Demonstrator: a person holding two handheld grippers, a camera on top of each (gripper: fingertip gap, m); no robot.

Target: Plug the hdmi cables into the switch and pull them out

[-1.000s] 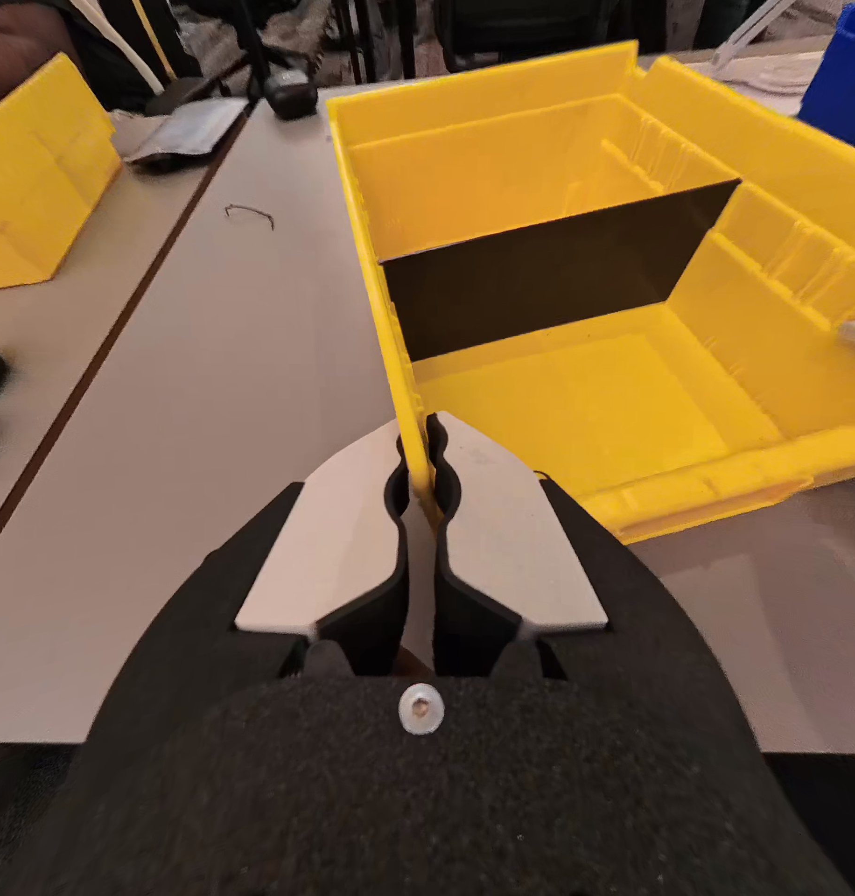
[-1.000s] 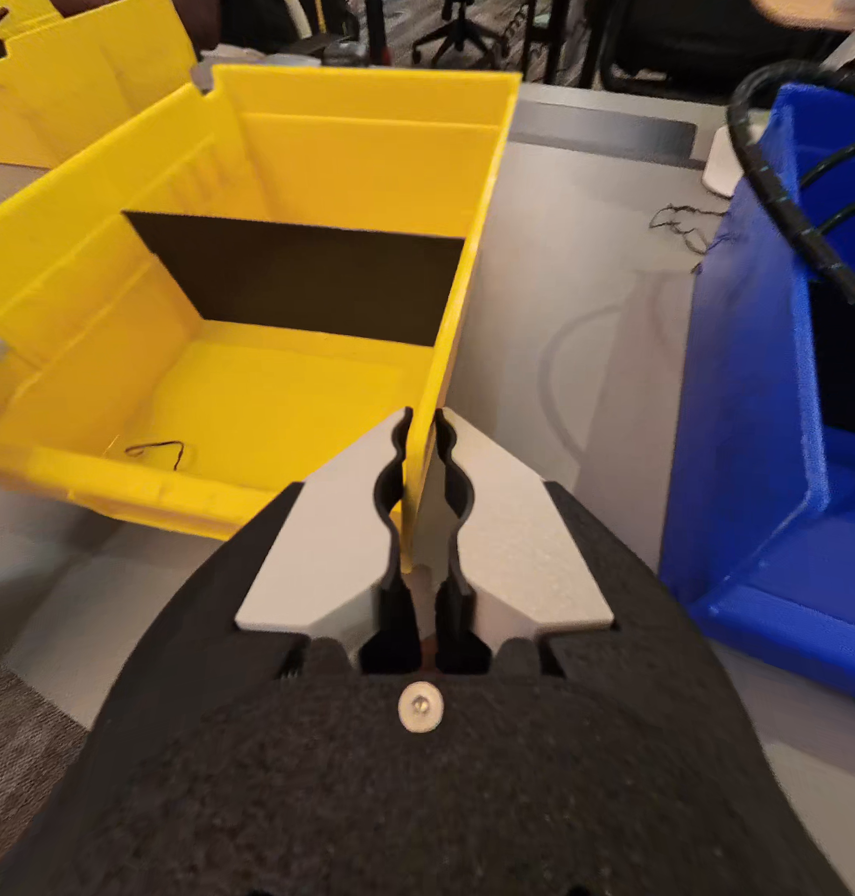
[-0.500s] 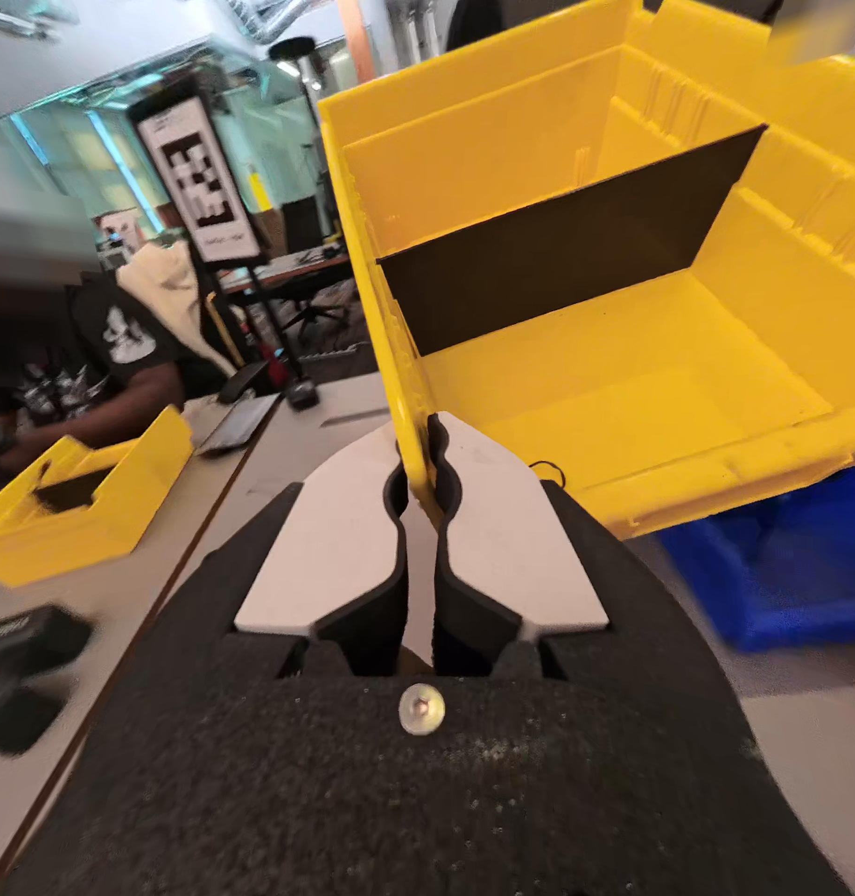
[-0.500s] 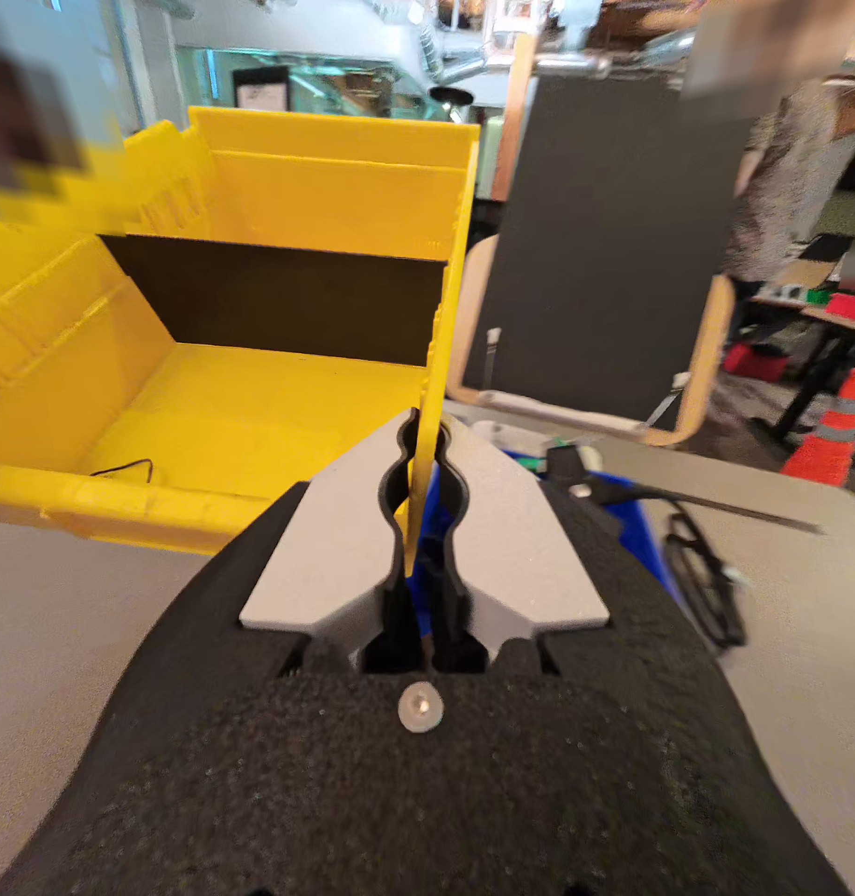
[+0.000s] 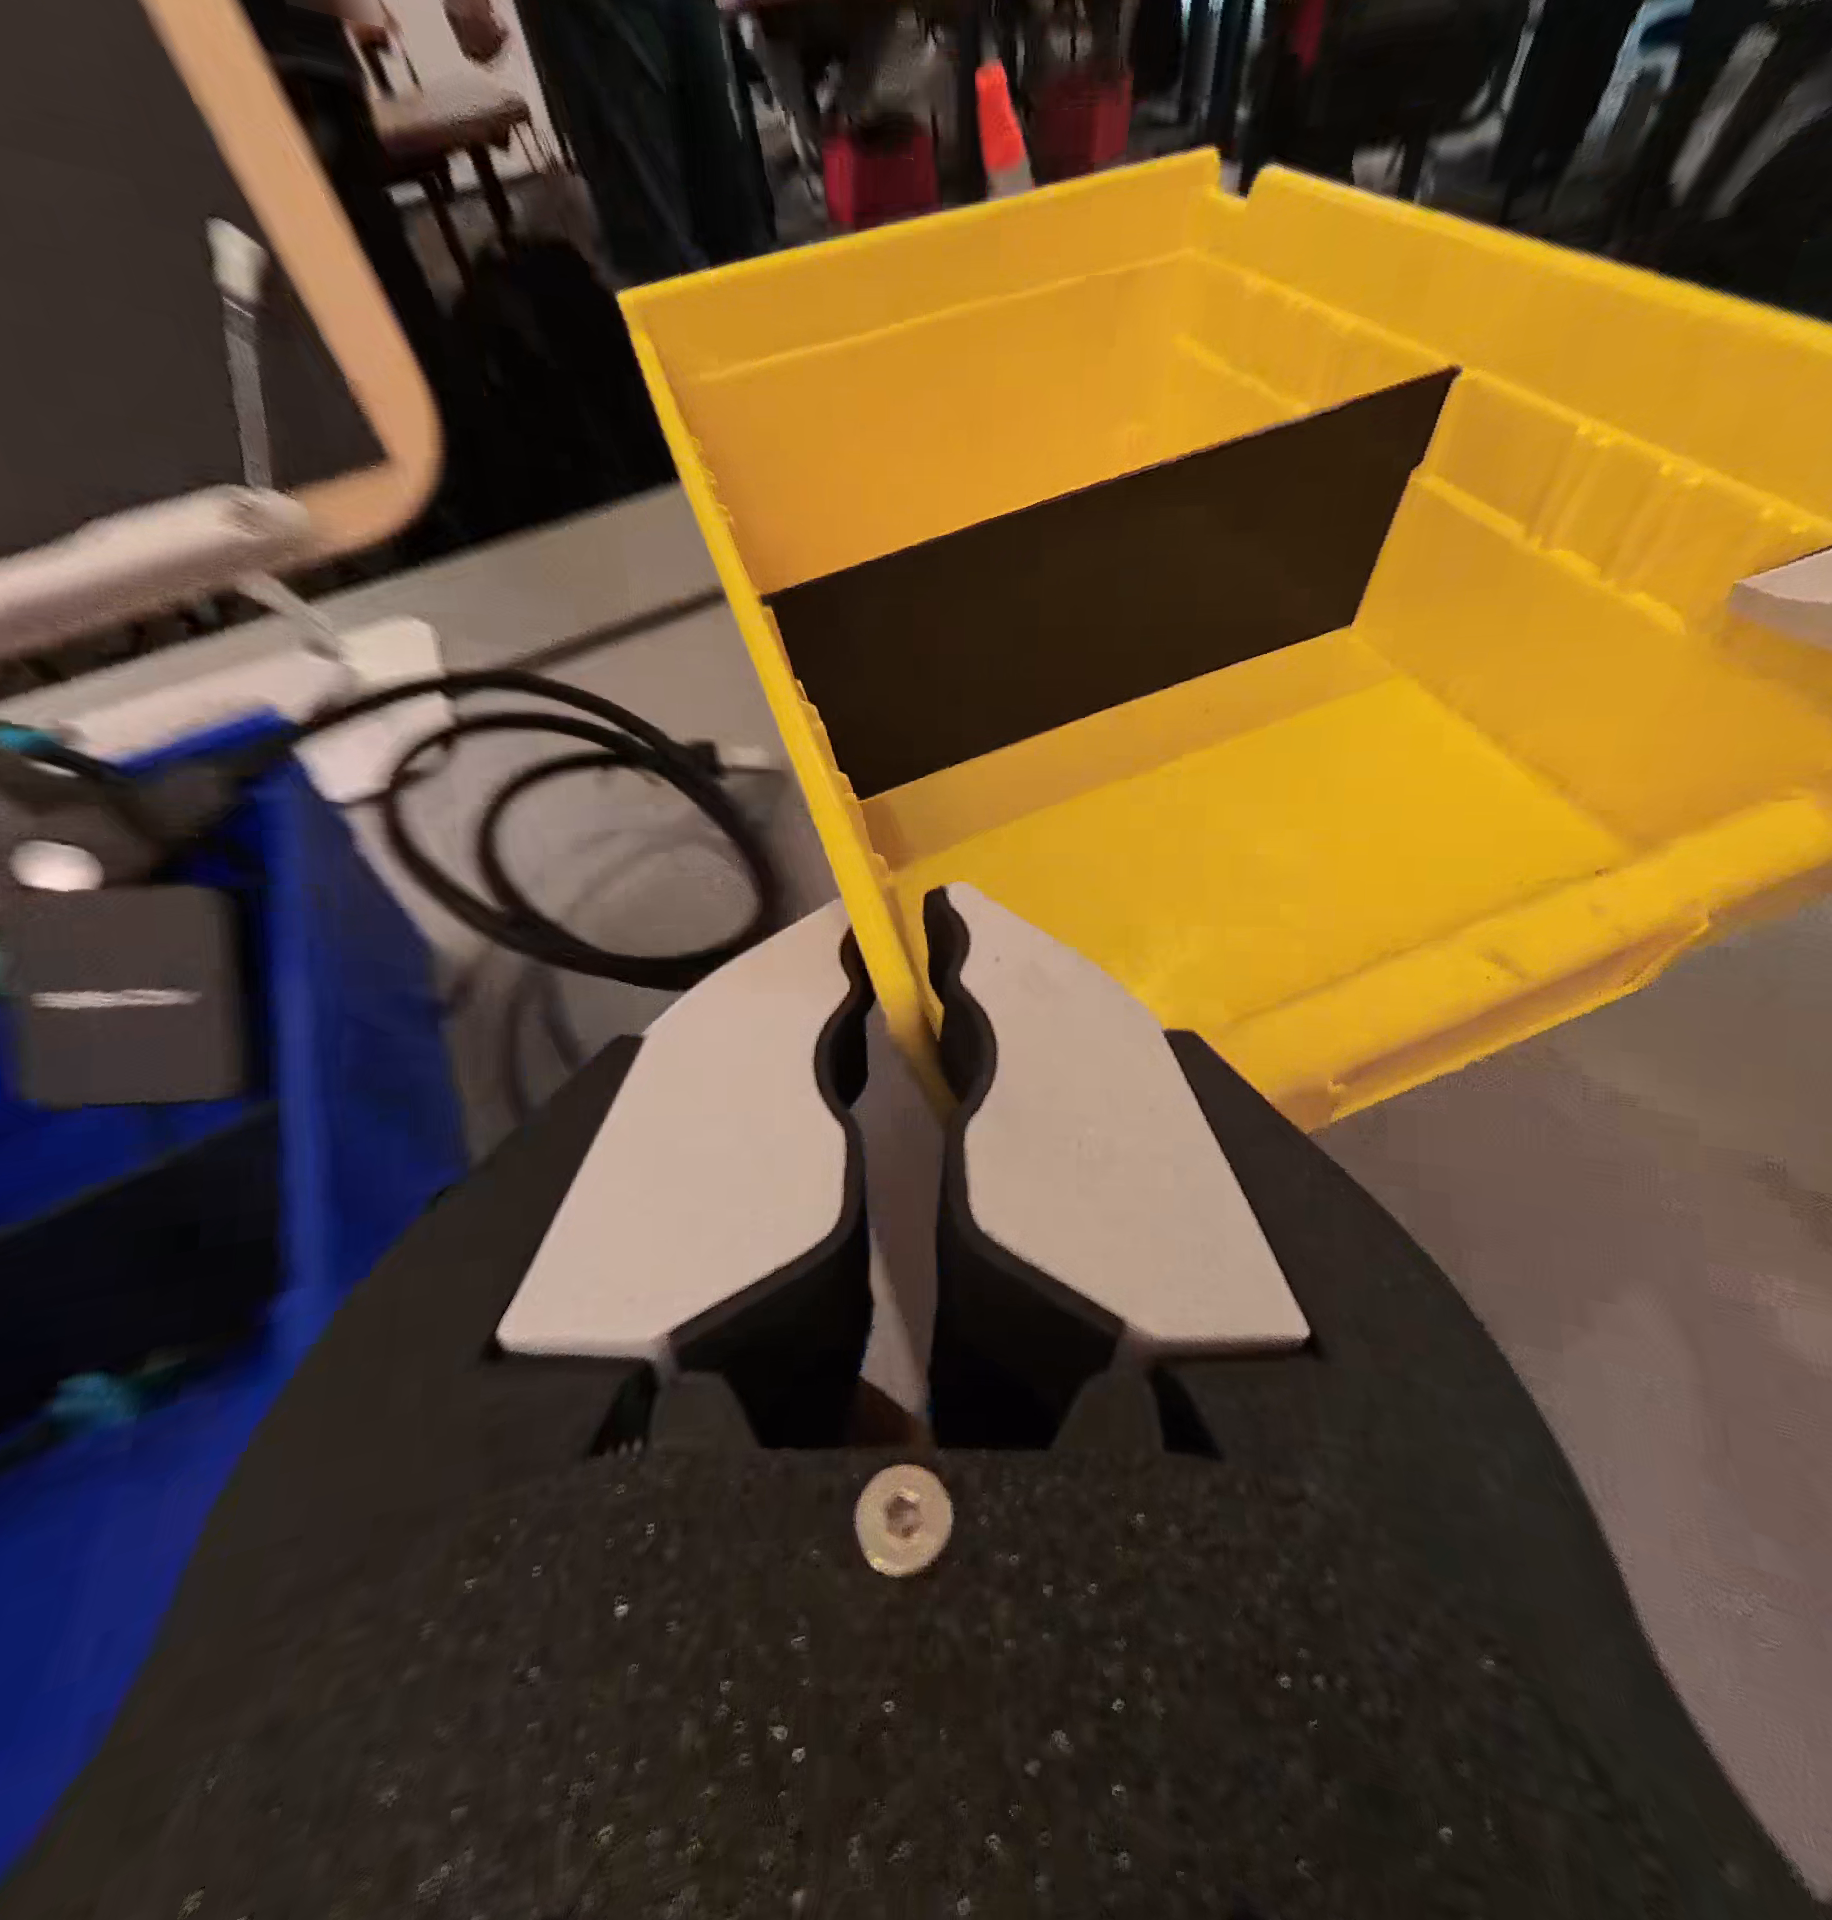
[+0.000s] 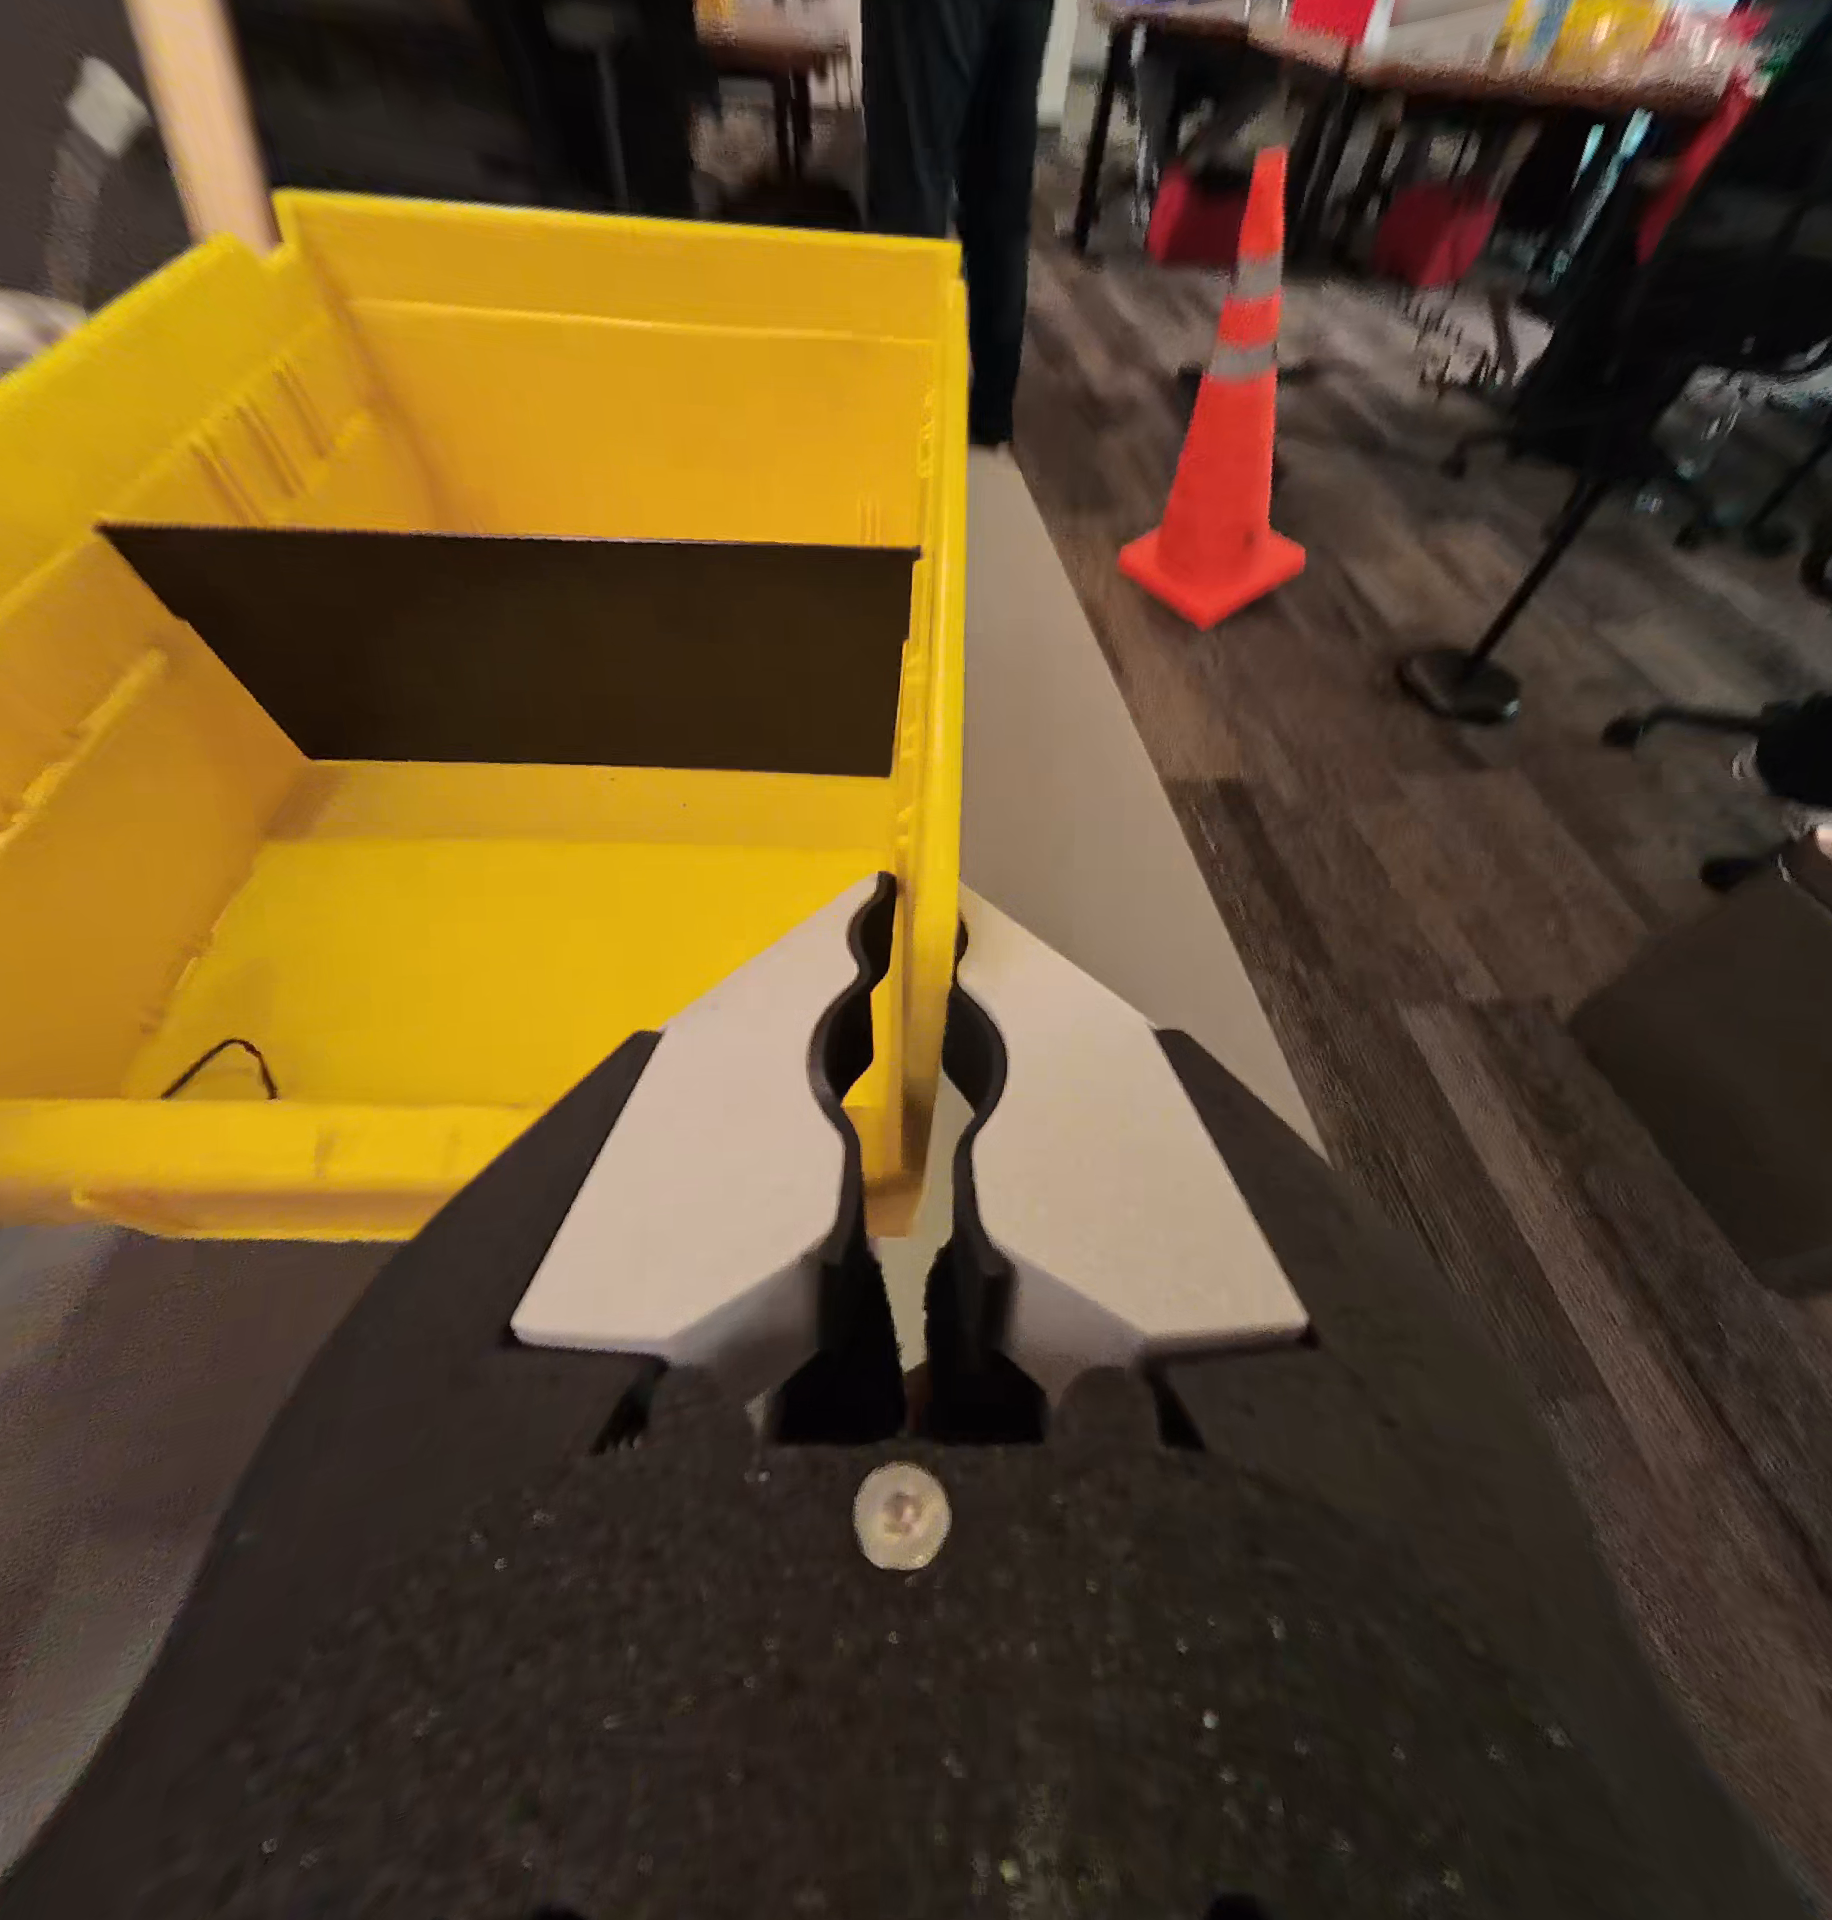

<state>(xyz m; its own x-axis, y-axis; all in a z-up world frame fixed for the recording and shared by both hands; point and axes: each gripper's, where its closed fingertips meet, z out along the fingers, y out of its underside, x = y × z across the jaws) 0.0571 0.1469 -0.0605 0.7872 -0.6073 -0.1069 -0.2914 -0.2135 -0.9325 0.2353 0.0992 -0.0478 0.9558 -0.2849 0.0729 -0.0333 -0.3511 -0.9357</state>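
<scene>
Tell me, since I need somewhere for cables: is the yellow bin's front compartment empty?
Nearly empty: the yellow bin holds only a thin black wire scrap in its front compartment; the rear one is partly hidden.

No readable writing anywhere

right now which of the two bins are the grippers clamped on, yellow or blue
The yellow bin, with the black divider: the left hand-held gripper pinches its left wall, the right hand-held gripper its right wall. The blue bin sits ungripped alongside.
</scene>
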